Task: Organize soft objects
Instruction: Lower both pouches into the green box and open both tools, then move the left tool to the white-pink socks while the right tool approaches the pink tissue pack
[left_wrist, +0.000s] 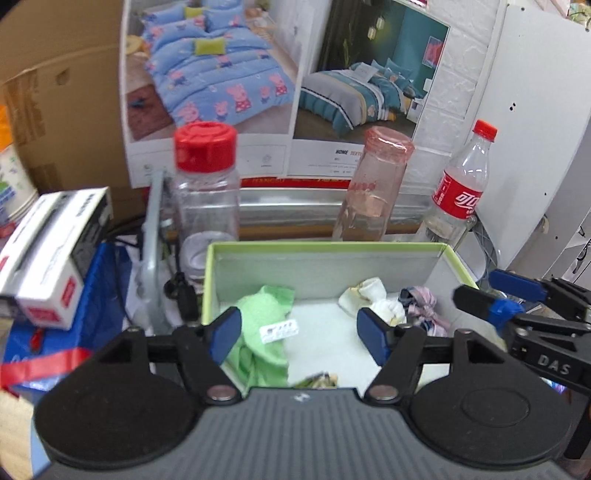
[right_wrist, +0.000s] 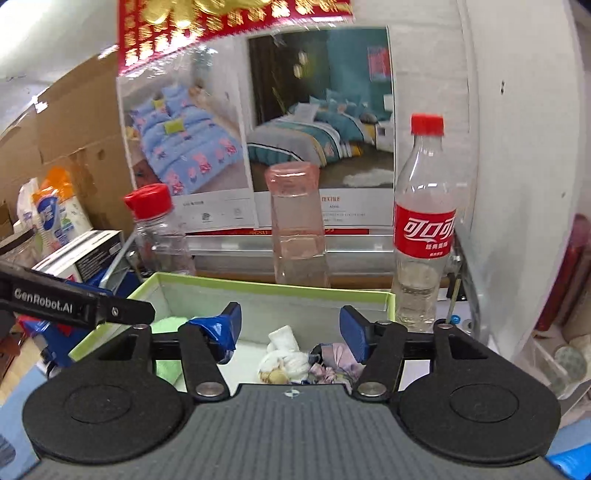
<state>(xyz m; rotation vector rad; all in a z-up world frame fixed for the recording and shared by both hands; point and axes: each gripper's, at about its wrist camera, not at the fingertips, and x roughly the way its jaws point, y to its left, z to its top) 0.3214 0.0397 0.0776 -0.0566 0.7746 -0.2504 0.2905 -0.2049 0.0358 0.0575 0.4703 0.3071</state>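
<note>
- Both tongs, your left gripper (left_wrist: 299, 332) and right gripper (right_wrist: 290, 332), stand open, holding nothing.
- Green cloth (left_wrist: 264, 317), white socks (right_wrist: 286, 350) and patterned fabric (right_wrist: 334, 360) lie inside the green-rimmed box (right_wrist: 273, 288).
- You can expect light, limp, crushable items; pinch a bunched fold.

Behind the box, a row of three: clear jar with red lid (left_wrist: 205, 184) at left, pink-tinted bottle (left_wrist: 373, 184) mid-frame, cola bottle with red cap and label (left_wrist: 461, 188) at right. Above them, propped upright — two bedding posters (left_wrist: 280, 70). At left edge, a white-and-black carton (left_wrist: 51, 254) resting on a blue bag (left_wrist: 103, 295). Upper left — brown cardboard (left_wrist: 74, 110).
</note>
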